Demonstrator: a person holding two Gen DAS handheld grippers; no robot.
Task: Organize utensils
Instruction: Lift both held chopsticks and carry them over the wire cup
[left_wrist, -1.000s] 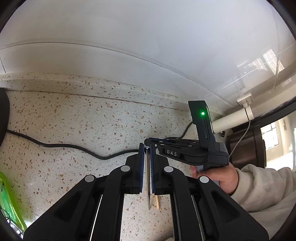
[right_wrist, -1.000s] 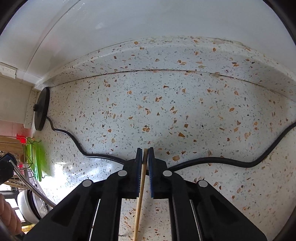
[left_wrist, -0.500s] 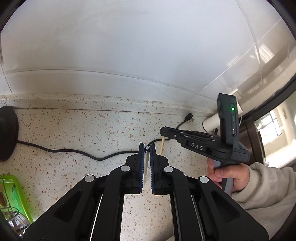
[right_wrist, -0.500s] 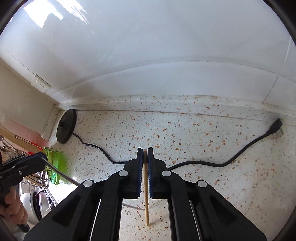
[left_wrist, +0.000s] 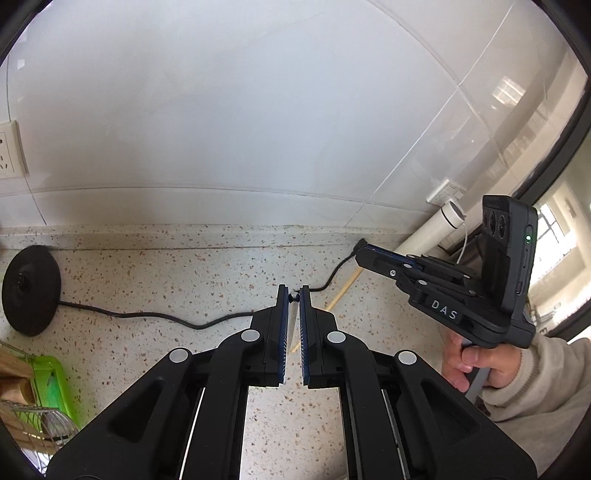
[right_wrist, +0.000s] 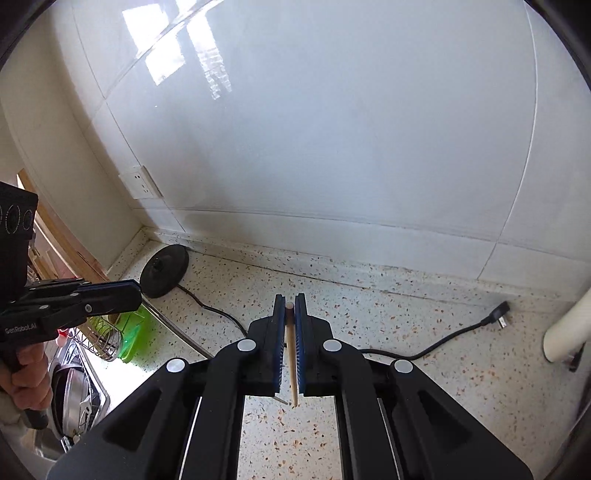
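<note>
My right gripper (right_wrist: 290, 302) is shut on a wooden chopstick (right_wrist: 291, 354) and holds it above the speckled counter (right_wrist: 406, 398), its tip hanging down near the surface. The same chopstick (left_wrist: 341, 291) shows in the left wrist view, hanging below the right gripper (left_wrist: 360, 253). My left gripper (left_wrist: 293, 290) is shut on a thin metal utensil (left_wrist: 292, 328), seen edge-on between the blue pads. In the right wrist view the left gripper (right_wrist: 136, 295) is at the far left and the metal utensil (right_wrist: 173, 326) slants down from it.
A black kettle base (left_wrist: 31, 290) with its black cable (left_wrist: 155, 317) lies on the counter by the white wall. A green drainer (right_wrist: 129, 332) with wire basket and a sink (right_wrist: 79, 391) are at the left. A white pipe (right_wrist: 567, 328) stands at the right.
Both grippers have risen and tilted up from the counter, each carrying its utensil. More of the wall and the kettle base have come into view.
</note>
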